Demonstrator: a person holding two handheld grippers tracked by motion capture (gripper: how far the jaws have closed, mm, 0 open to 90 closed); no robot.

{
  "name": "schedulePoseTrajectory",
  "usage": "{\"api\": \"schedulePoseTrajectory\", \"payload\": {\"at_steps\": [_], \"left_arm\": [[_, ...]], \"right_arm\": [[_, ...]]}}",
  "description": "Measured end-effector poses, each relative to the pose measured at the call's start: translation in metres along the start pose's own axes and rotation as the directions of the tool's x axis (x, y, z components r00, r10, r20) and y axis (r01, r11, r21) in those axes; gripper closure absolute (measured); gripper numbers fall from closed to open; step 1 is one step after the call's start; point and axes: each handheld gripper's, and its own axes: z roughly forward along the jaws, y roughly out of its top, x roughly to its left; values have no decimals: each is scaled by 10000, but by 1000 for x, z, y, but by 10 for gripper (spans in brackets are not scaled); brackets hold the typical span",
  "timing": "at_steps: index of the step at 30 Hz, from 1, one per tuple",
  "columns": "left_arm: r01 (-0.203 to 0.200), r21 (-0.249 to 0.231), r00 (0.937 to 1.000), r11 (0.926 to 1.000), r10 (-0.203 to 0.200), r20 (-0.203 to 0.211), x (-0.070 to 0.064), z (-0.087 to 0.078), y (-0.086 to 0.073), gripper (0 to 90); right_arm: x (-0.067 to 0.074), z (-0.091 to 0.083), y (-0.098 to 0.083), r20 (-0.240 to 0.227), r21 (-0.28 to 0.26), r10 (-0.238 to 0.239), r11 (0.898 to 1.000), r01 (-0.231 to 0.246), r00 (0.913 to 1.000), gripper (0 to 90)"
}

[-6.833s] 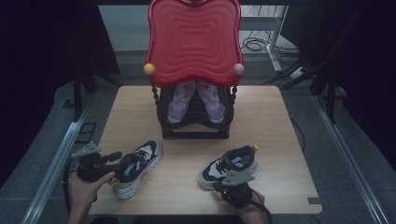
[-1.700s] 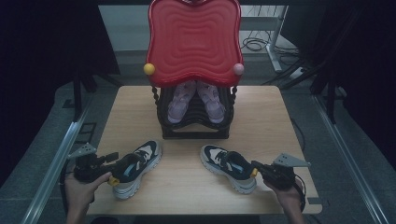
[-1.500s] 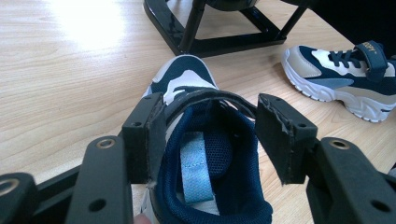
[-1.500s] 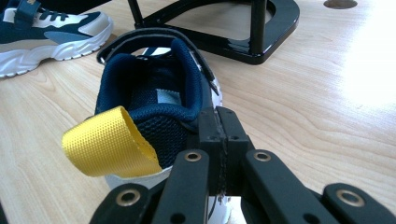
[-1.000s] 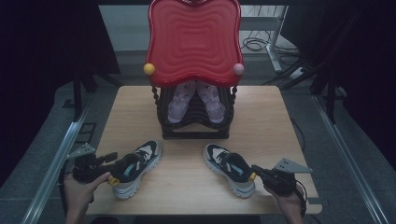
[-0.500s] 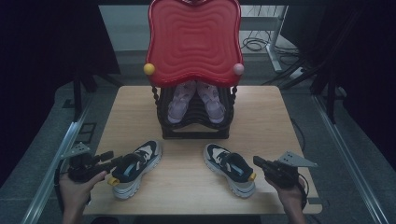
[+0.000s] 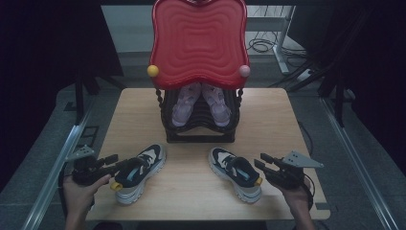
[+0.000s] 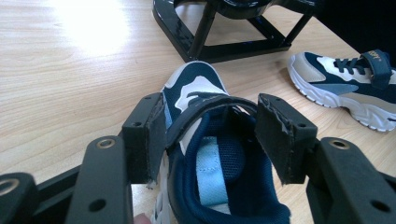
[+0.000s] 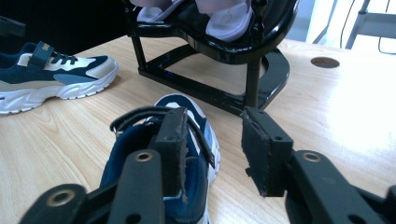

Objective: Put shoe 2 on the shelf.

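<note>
Both navy sneakers sit on the wooden table [image 7: 143, 110] in front of the black shoe rack [image 7: 200, 124]. My left gripper [image 7: 111, 163] has its jaws clamped on the left sneaker's [image 7: 139, 172] heel collar. My right gripper [image 7: 261, 161] has just been opening; its jaws stand apart, nothing between them, just off the right sneaker's [image 7: 235, 172] heel.

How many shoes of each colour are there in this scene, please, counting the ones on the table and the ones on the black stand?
Navy and white sneakers: 2, the left sneaker and the right sneaker, both on the table.
Pale pink shoes: 2, the pink pair resting on the black stand.
Total: 4 shoes.
</note>
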Motion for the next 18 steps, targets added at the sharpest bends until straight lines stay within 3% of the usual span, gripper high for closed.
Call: {"api": "schedulePoseTrajectory", "payload": {"at_steps": [4, 9, 14, 18], "left_arm": [[-55, -23, 9999, 10000, 55, 132, 5, 3, -2, 445], [-34, 366, 9998, 9993, 27, 185, 12, 12, -5, 447], [-397, 464, 9989, 9981, 384, 287, 15, 16, -7, 462], [-629, 891, 9973, 9940, 592, 434, 16, 24, -8, 474]], "right_arm": [[2, 4, 5, -54, -174, 28, 9998, -29, 10000, 557], [4, 9, 6, -66, -131, -33, 9999, 33, 10000, 538], [3, 9, 3, 48, -95, 62, 9999, -62, 10000, 534], [3, 8, 2, 82, -110, 184, 9998, -183, 9998, 531]]}}
